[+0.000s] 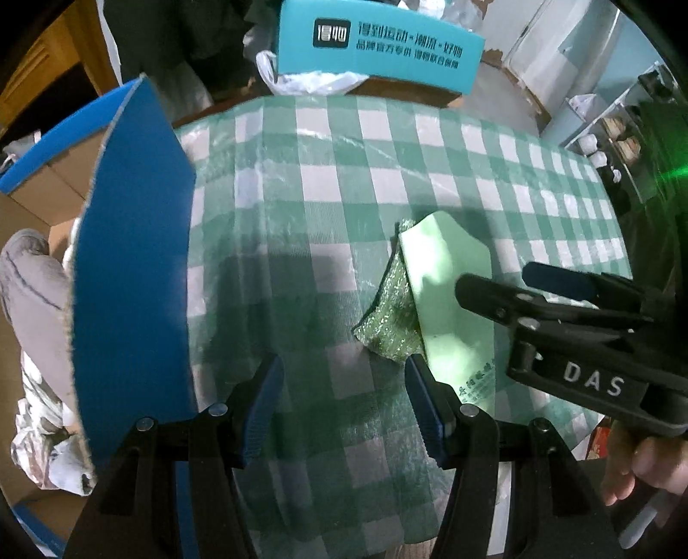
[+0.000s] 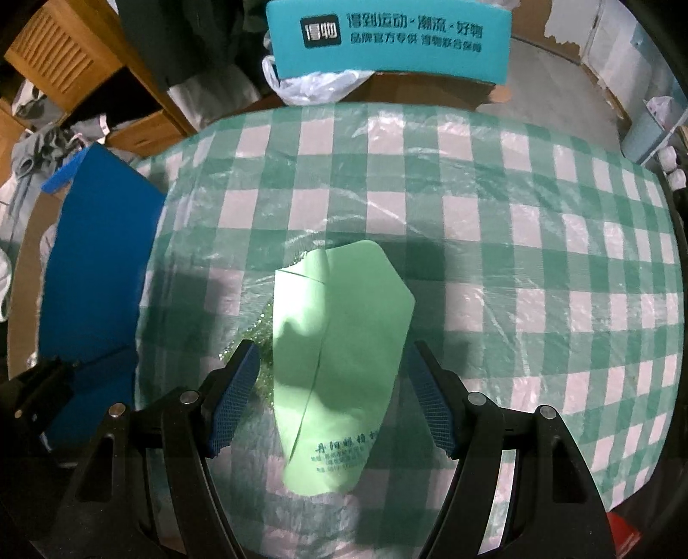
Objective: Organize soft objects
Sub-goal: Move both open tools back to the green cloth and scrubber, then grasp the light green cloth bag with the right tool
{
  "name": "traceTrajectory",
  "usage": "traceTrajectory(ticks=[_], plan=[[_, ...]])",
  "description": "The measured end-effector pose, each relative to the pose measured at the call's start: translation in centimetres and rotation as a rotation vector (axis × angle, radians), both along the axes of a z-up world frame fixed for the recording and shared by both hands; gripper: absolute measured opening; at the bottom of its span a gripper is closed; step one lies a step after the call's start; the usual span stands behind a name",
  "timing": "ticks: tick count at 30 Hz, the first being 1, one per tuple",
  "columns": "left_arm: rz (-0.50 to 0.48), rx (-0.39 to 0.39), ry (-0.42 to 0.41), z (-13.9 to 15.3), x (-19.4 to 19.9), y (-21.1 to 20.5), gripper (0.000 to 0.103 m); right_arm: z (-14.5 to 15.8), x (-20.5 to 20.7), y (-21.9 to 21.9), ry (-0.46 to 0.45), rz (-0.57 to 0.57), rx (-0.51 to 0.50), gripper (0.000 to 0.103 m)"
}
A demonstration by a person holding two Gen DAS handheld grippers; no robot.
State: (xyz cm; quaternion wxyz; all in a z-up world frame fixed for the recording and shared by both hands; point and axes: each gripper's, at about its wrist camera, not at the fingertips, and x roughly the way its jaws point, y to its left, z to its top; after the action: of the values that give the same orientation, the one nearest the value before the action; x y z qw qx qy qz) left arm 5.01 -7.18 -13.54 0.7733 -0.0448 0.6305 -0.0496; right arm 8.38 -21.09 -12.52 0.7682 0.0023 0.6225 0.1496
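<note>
Overhead | checked tablecloth (image 2: 494, 223), plastic-covered | teal box (image 2: 387, 38) behind | both jaws spread, empty

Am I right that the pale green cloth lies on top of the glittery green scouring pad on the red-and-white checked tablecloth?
Not quite: the tablecloth is green-and-white checked, not red-and-white, as the right wrist view shows. The pale green cloth does lie on top of the glittery green scouring pad, which peeks out along its left edge.

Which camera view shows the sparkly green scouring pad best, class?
The left wrist view: there the sparkly green scouring pad shows most of its surface beside the pale green cloth. In the right wrist view the cloth covers it, leaving only a sliver by the gripper's left finger.
</note>
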Motion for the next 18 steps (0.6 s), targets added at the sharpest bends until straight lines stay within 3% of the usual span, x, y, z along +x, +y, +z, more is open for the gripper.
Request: traceTrajectory(ticks=[15, 18], plan=[[-0.002, -0.018, 0.054, -1.8, 0.8, 0.2, 0.06, -3.8, 1.4, 2.1, 0.038, 0.045, -0.053, 0.071], [-0.006, -0.019, 0.062, -2.1, 1.1, 0.0, 0.06, -4.3, 1.2, 2.1, 0.047, 0.049, -0.056, 0.058]])
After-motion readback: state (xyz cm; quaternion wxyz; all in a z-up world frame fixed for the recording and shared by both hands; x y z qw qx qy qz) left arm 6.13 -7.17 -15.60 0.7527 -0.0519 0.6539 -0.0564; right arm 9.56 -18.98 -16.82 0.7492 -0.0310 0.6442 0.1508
